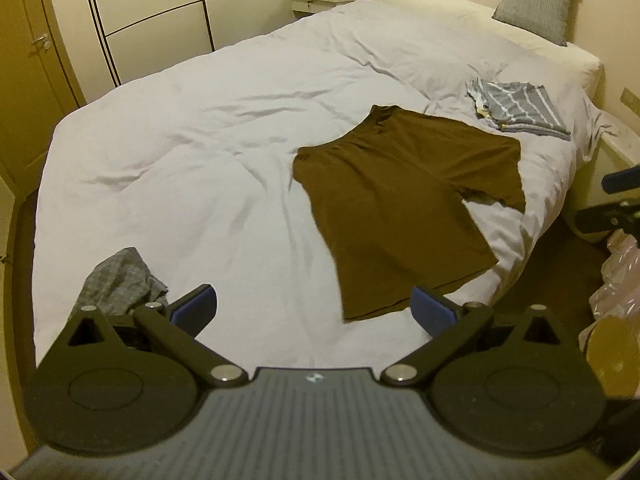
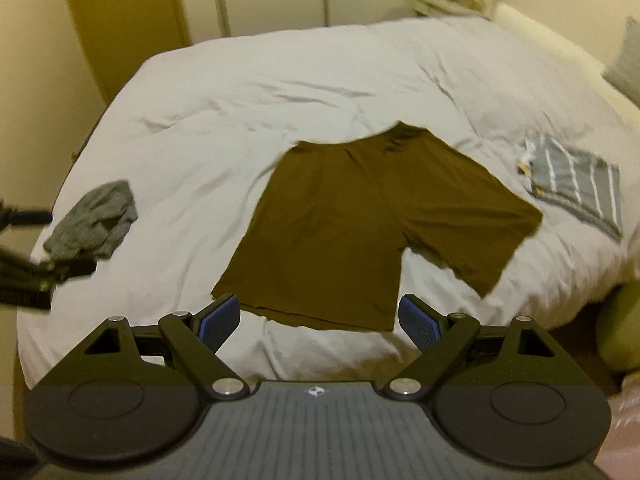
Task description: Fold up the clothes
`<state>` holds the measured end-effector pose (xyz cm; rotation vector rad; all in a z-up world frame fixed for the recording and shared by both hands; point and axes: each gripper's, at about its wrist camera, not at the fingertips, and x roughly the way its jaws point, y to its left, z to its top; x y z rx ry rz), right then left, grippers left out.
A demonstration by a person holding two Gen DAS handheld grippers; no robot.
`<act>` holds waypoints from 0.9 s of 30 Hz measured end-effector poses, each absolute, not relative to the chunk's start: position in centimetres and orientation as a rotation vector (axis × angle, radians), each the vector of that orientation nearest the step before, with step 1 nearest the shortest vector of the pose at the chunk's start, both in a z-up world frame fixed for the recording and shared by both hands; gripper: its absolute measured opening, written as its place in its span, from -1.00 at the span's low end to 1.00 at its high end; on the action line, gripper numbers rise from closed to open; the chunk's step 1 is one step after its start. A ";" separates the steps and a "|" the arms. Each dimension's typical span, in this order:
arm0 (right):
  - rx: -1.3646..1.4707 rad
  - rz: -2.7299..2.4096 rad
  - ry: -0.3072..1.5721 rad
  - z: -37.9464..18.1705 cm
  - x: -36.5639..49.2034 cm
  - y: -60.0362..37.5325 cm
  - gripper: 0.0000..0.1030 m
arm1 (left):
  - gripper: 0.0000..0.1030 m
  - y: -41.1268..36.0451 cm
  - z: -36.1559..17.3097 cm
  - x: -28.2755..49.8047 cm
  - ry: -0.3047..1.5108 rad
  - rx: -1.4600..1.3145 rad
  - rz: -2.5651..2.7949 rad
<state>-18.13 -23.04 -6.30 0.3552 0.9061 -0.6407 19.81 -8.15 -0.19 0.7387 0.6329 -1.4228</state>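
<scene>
White bed (image 1: 200,160) fills the room, wardrobe (image 1: 152,4) behind; wide bare cover lies left of the brown shorts (image 2: 360,220). Shorts lie flat near the foot edge, waistband toward the pillows, legs toward the grippers. Striped folded garment (image 2: 576,184) right, grey crumpled garment (image 2: 94,226) left. Left gripper (image 1: 314,312) and right gripper (image 2: 320,316) hover spread wide, holding nothing.

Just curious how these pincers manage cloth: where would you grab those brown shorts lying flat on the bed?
Probably the near leg hem of the brown shorts, coming from the foot of the bed: that edge lies flat, just ahead of the open right gripper.
</scene>
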 end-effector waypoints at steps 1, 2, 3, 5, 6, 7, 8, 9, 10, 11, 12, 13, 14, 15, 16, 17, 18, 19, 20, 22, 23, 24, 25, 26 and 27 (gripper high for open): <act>0.325 -0.625 0.914 -6.4 -18.0 -22.7 0.71 | 0.97 -8.3 -0.5 20.2 0.633 0.744 -1.416; 0.296 -0.607 0.924 -6.5 -17.9 -22.4 0.71 | 0.97 -8.5 -0.8 20.5 0.635 0.746 -1.403; 0.271 -0.589 0.933 -6.6 -17.8 -22.3 0.71 | 0.97 -8.8 -1.1 20.9 0.639 0.746 -1.389; 0.222 -0.552 0.949 -6.8 -17.7 -22.3 0.71 | 0.97 -9.5 -1.8 21.3 0.651 0.734 -1.365; 0.206 -0.537 0.957 -7.0 -17.7 -22.5 0.71 | 0.97 -9.9 -2.0 21.4 0.657 0.730 -1.353; 0.198 -0.522 0.965 -7.2 -17.7 -22.8 0.71 | 0.97 -10.3 -2.2 21.5 0.662 0.727 -1.342; 0.197 -0.509 0.971 -7.5 -17.7 -23.2 0.70 | 0.97 -10.7 -2.3 21.4 0.667 0.726 -1.327; 0.199 -0.498 0.977 -7.7 -17.7 -23.7 0.69 | 0.97 -11.1 -2.4 21.3 0.671 0.725 -1.311; 0.199 -0.485 0.978 -8.0 -17.7 -24.2 0.69 | 0.97 -11.4 -2.3 21.2 0.675 0.722 -1.303; 0.195 -0.469 0.983 -8.5 -17.5 -24.6 0.69 | 0.97 -11.7 -2.2 21.1 0.676 0.716 -1.303; 0.187 -0.450 0.994 -9.1 -17.2 -25.0 0.66 | 0.97 -11.9 -2.2 20.9 0.671 0.715 -1.305; 0.179 -0.434 1.005 -9.6 -16.9 -25.2 0.64 | 0.97 -12.1 -2.2 20.8 0.663 0.724 -1.303; 0.171 -0.417 1.015 -10.1 -16.6 -25.4 0.62 | 0.97 -12.4 -2.3 20.7 0.655 0.738 -1.302; 0.162 -0.400 1.020 -10.6 -16.2 -25.4 0.61 | 0.97 -12.7 -2.4 20.7 0.646 0.752 -1.304; 0.153 -0.387 1.022 -11.0 -15.9 -25.4 0.61 | 0.97 -13.0 -2.5 20.8 0.635 0.766 -1.312; 0.144 -0.375 1.024 -11.3 -15.6 -25.4 0.60 | 0.97 -13.3 -2.7 20.9 0.624 0.779 -1.322; 0.141 -0.365 1.025 -11.6 -15.2 -25.4 0.55 | 0.97 -13.7 -2.9 21.0 0.607 0.801 -1.334; 0.141 -0.356 1.025 -11.8 -14.8 -25.4 0.54 | 0.97 -14.2 -3.1 21.2 0.586 0.827 -1.346; 0.141 -0.349 1.029 -12.2 -14.3 -25.3 0.50 | 0.96 -14.8 -3.4 21.4 0.562 0.862 -1.364; 0.139 -0.340 1.043 -13.1 -13.2 -25.2 0.29 | 0.91 -16.1 -4.0 21.8 0.515 0.918 -1.407; 0.134 -0.333 1.050 -13.6 -12.6 -25.0 0.19 | 0.89 -16.8 -4.3 22.2 0.493 0.943 -1.427; 0.124 -0.324 1.058 -14.2 -11.8 -24.7 0.17 | 0.89 -17.5 -4.6 22.4 0.473 0.968 -1.444; 0.115 -0.315 1.066 -14.8 -11.1 -24.4 0.15 | 0.89 -18.3 -4.9 22.8 0.458 0.984 -1.461; 0.106 -0.305 1.073 -15.4 -10.4 -24.1 0.14 | 0.89 -19.0 -5.3 23.1 0.445 0.997 -1.477; 0.094 -0.297 1.077 -16.0 -9.6 -23.8 0.14 | 0.89 -19.8 -5.6 23.5 0.432 1.011 -1.493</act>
